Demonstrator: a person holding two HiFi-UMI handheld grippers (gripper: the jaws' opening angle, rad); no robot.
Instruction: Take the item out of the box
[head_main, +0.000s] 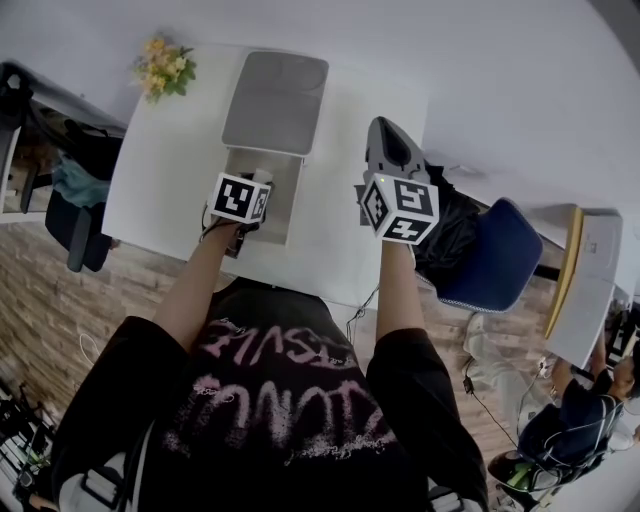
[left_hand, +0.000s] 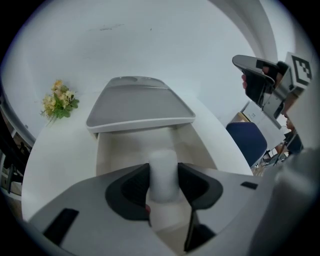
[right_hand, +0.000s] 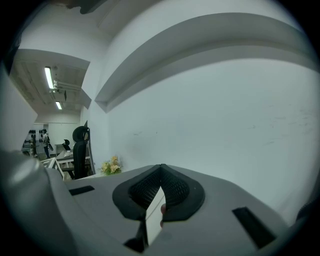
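Observation:
An open white box (head_main: 292, 205) stands on the white table (head_main: 160, 170), its grey lid (head_main: 275, 100) swung back towards the wall. My left gripper (head_main: 260, 185) points steeply down into the box. In the left gripper view its jaws (left_hand: 163, 172) press on both sides of an upright white cylinder (left_hand: 163, 180) inside the box (left_hand: 200, 145), in front of the lid (left_hand: 137, 105). My right gripper (head_main: 384, 130) is held up to the right of the box, pointing nearly level at the wall. Its pads (right_hand: 161, 170) meet at the tips with nothing between them.
A small bunch of yellow flowers (head_main: 163, 68) sits at the table's far left corner. A blue chair (head_main: 495, 255) with a black bag (head_main: 450, 230) stands to the right of the table. Desks and office chairs stand at the left edge of the room.

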